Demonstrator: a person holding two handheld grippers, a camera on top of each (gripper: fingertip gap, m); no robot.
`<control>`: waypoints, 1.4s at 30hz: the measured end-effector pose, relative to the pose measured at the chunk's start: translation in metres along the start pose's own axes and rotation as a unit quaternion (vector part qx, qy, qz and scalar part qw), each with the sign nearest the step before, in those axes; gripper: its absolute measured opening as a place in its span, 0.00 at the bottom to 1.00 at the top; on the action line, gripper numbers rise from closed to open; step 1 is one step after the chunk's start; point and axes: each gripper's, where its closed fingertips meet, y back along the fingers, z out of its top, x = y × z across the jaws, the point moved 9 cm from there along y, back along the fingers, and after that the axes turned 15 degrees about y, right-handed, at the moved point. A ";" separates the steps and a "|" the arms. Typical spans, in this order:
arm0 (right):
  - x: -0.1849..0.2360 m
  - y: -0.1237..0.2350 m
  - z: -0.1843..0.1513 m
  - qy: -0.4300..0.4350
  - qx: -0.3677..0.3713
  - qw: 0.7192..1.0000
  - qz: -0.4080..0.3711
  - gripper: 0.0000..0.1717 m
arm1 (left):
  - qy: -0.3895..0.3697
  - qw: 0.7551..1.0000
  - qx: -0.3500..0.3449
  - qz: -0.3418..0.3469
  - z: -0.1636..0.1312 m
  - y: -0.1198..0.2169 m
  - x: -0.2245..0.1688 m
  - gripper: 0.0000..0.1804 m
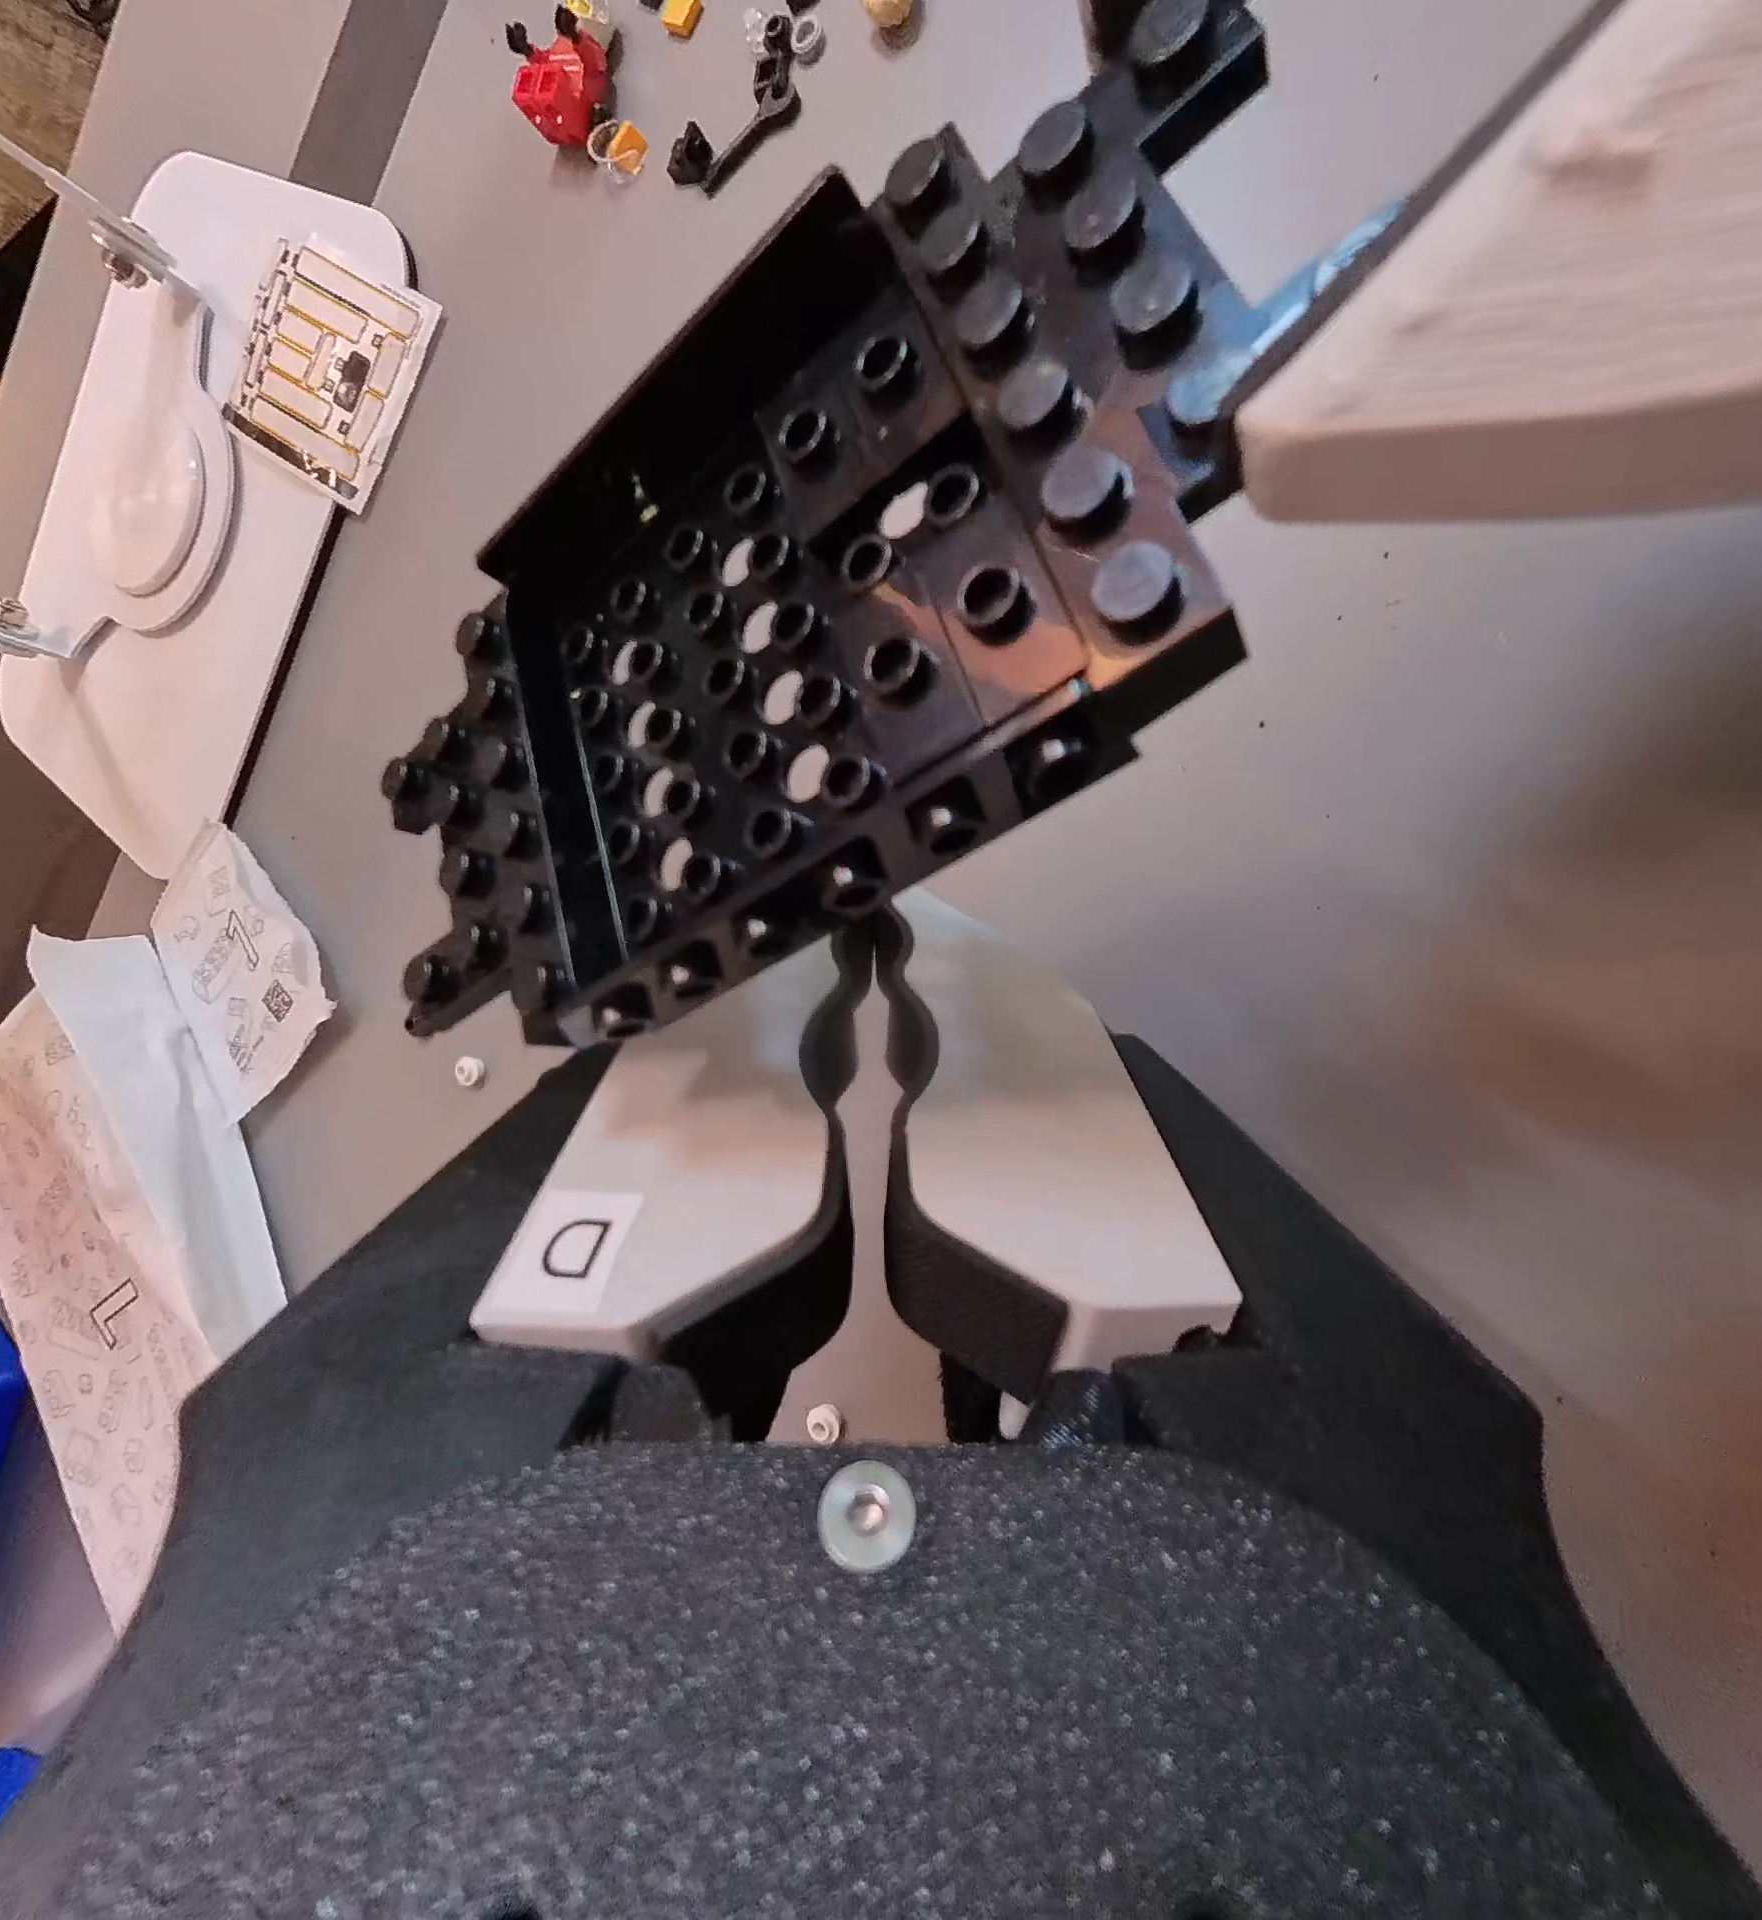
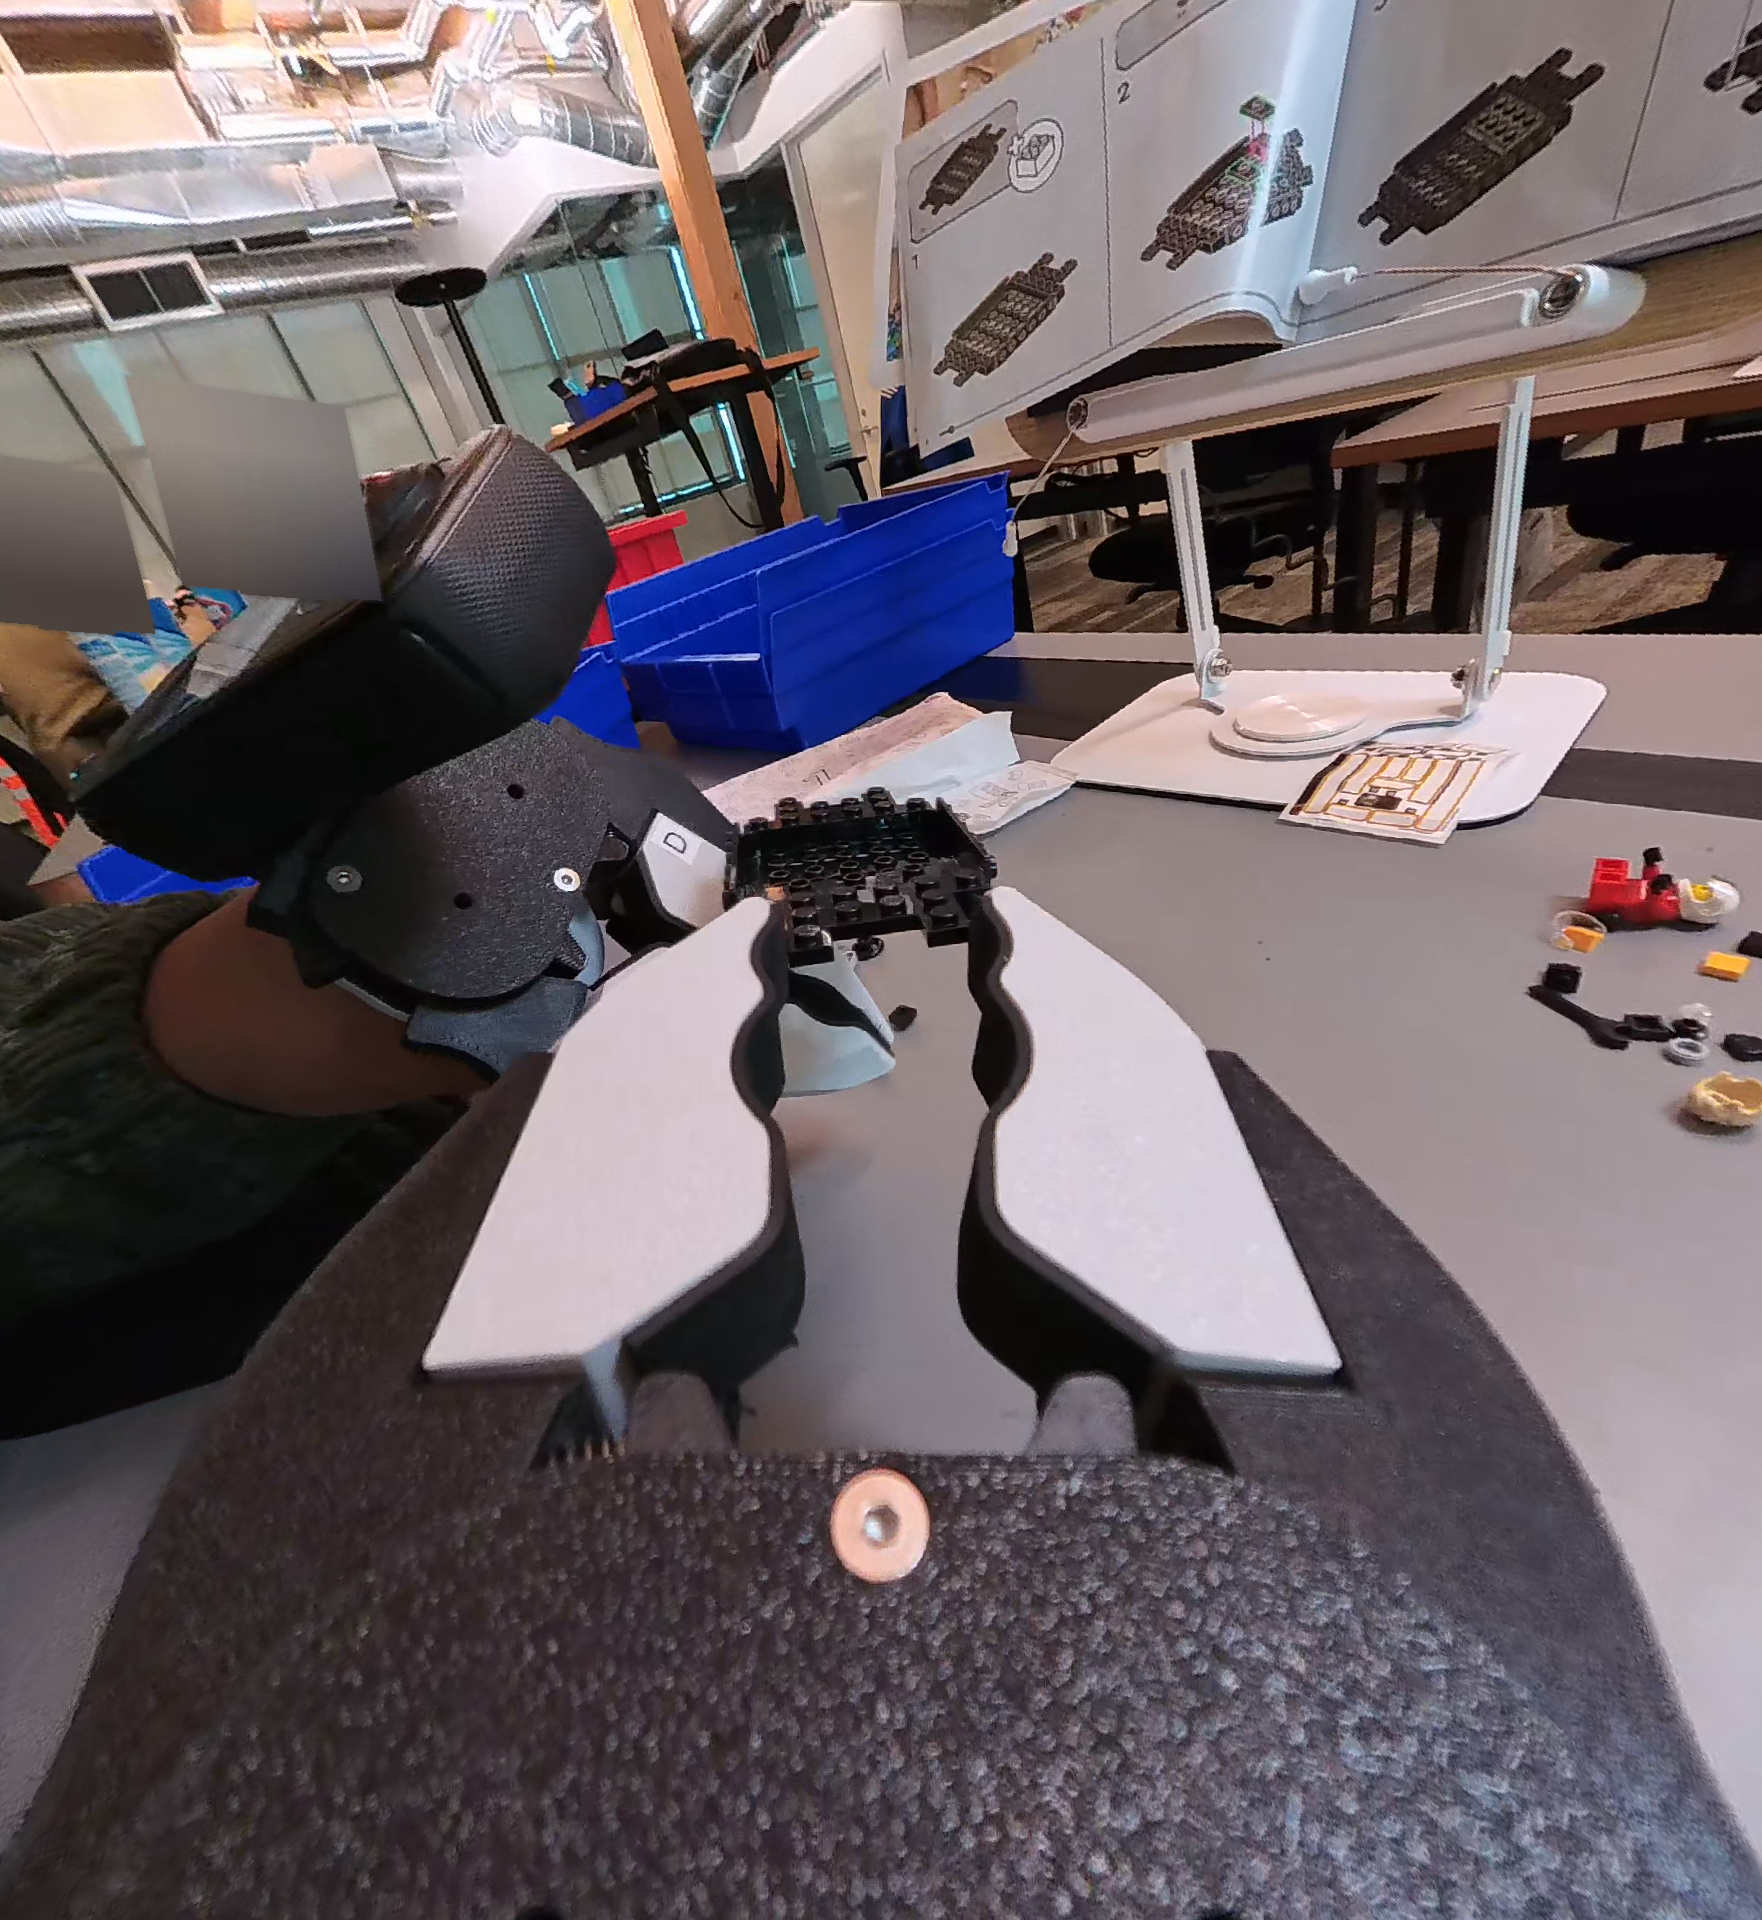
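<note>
Centre of both frames, lifted above the grey table (image 2: 1376,1195): black studded brick tray (image 1: 815,623), glossy, walled, pierced with holes, pinched along its near edge by the pressed-together left gripper (image 1: 872,940) and clamped across one end between the spread right gripper (image 2: 882,935); lettered sticker (image 1: 570,1247) on a left finger.

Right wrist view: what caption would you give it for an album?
Right gripper clasps a black brick assembly above a grey table, with the left gripper alongside.
</note>
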 end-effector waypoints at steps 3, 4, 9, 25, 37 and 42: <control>-0.001 0.000 0.000 0.006 0.003 1.000 -0.002 0.19 | 0.000 1.000 0.001 -0.001 0.000 0.000 0.000 0.00; -0.001 0.000 -0.001 0.008 0.004 1.000 -0.002 0.19 | 0.001 1.000 0.001 -0.002 0.000 0.000 0.000 0.00; -0.003 0.000 -0.001 0.013 0.006 1.000 -0.005 0.19 | 0.001 1.000 0.001 -0.002 -0.001 -0.001 0.000 0.00; -0.005 0.000 -0.001 0.035 0.012 0.999 -0.012 0.19 | 0.001 1.000 -0.002 -0.001 -0.002 0.001 0.000 0.00; -0.005 0.001 0.001 0.040 0.005 0.999 -0.016 0.19 | -0.001 1.000 0.000 -0.002 -0.003 0.001 0.000 0.00; -0.005 0.001 0.002 0.046 0.004 0.999 -0.016 0.19 | 0.000 1.000 -0.002 -0.003 -0.003 0.002 0.000 0.00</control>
